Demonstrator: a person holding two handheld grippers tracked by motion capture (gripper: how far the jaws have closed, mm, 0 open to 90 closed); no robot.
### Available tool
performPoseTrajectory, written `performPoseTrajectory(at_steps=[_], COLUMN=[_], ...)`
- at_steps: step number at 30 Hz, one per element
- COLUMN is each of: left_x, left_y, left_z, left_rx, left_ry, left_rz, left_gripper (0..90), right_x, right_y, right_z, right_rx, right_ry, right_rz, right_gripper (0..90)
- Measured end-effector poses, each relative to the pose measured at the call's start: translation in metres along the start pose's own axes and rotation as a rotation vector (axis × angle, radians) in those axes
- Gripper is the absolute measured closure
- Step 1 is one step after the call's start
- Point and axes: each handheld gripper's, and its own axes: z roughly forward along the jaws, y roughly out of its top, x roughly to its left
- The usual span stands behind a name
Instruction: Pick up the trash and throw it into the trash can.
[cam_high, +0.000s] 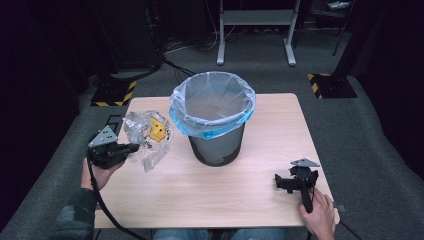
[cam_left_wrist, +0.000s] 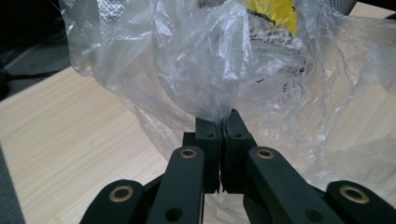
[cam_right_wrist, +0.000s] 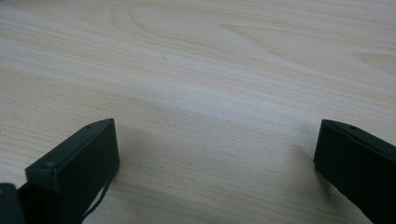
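A crumpled clear plastic bag (cam_high: 148, 134) with a yellow label inside lies at the table's left. My left gripper (cam_high: 131, 148) is shut on the bag's near edge; in the left gripper view the jaws pinch a gathered fold of the plastic bag (cam_left_wrist: 210, 70) at my left gripper (cam_left_wrist: 222, 122). A dark bin (cam_high: 216, 135) lined with a clear and blue bag stands mid-table, right of the crumpled bag. My right gripper (cam_high: 281, 183) rests low over the table's right front, open, and between the jaws of my right gripper (cam_right_wrist: 215, 149) lies bare wood.
The wooden table (cam_high: 260, 200) is bare in front of the bin and along its right side. Grey carpet surrounds the table. A metal stand's legs (cam_high: 255, 50) and yellow-black striped bases (cam_high: 327, 85) lie beyond the far edge.
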Motion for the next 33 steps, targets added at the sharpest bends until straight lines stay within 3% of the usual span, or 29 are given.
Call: performPoseTrajectory(at_steps=[8, 13, 22, 26, 33], left_x=[0.005, 0.010, 0.014, 0.014, 0.009], left_y=[0.019, 0.031, 0.059, 0.081, 0.111], left_z=[-0.002, -0.007, -0.024, -0.035, -0.034], left_rx=[-0.037, -0.054, -0.086, -0.103, -0.109], left_ry=[-0.054, -0.065, -0.045, -0.039, -0.039], left_rz=[0.037, 0.054, 0.084, 0.110, 0.154], left_gripper=[87.2, 87.2, 87.2, 87.2, 87.2], right_x=[0.000, 0.000, 0.000, 0.000, 0.000], right_y=[0.000, 0.000, 0.000, 0.000, 0.000], right_z=[0.000, 0.000, 0.000, 0.000, 0.000], right_rx=[0.001, 0.001, 0.002, 0.002, 0.002], right_ry=[0.000, 0.001, 0.000, -0.001, -0.001], right_rz=[0.002, 0.002, 0.001, 0.001, 0.001], right_gripper=[0.0, 0.0, 0.0, 0.0, 0.0])
